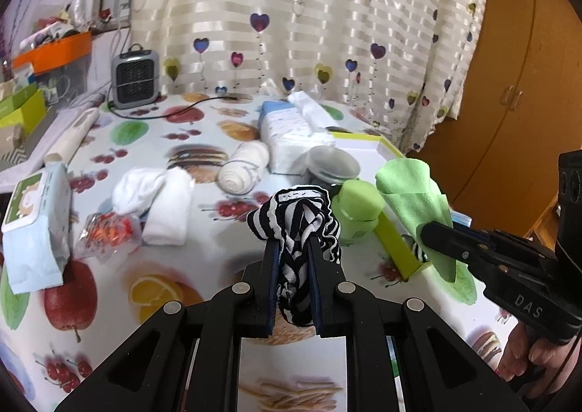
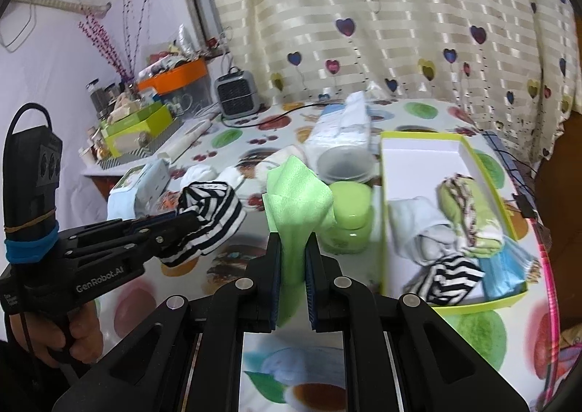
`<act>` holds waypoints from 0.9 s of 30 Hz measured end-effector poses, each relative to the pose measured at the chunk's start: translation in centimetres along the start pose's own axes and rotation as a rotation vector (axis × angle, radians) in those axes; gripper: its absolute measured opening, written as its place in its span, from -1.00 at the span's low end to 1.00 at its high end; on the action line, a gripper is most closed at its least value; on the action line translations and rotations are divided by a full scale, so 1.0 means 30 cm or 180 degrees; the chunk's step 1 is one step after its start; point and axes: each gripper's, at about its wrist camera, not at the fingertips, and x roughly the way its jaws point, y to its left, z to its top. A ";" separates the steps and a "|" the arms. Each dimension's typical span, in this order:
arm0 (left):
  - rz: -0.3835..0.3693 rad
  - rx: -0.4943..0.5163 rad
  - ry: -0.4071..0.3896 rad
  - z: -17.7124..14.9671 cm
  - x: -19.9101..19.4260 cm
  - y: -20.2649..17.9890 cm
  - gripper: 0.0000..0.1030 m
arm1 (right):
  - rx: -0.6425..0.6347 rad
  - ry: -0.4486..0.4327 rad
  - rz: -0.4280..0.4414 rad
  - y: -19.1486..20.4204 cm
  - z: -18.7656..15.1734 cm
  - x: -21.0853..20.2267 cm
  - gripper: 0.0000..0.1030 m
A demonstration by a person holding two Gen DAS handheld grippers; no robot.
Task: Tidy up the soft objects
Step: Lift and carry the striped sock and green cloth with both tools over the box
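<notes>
A: In the lime-edged shallow cardboard box (image 2: 476, 157) on the fruit-print tablecloth (image 1: 152, 277), I count four soft items packed: a white roll, a green patterned roll, one black-and-white striped piece (image 2: 449, 279), and something blue.

B: So roughly halfway, I'd judge. And the tongs?

A: The left gripper (image 1: 294, 248) is clamped on a black-and-white striped fabric bundle (image 1: 296, 208); the right gripper (image 2: 294, 246) pinches a light green cloth (image 2: 294, 190). Both are held above the table, near the box.

B: Left outside?

A: Two white folded towels (image 1: 160, 201) and one cream wound roll (image 1: 243, 166).
</notes>
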 end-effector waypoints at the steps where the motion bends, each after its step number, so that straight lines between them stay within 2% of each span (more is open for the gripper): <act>1: -0.0018 0.0016 -0.0003 0.004 0.002 -0.009 -0.73 | 0.0021 -0.0016 -0.0020 -0.010 0.002 -0.007 -0.76; 27: -0.0404 0.0366 -0.0086 0.139 0.086 -0.206 -0.73 | 0.0162 -0.0245 -0.0378 -0.164 0.065 -0.083 -0.76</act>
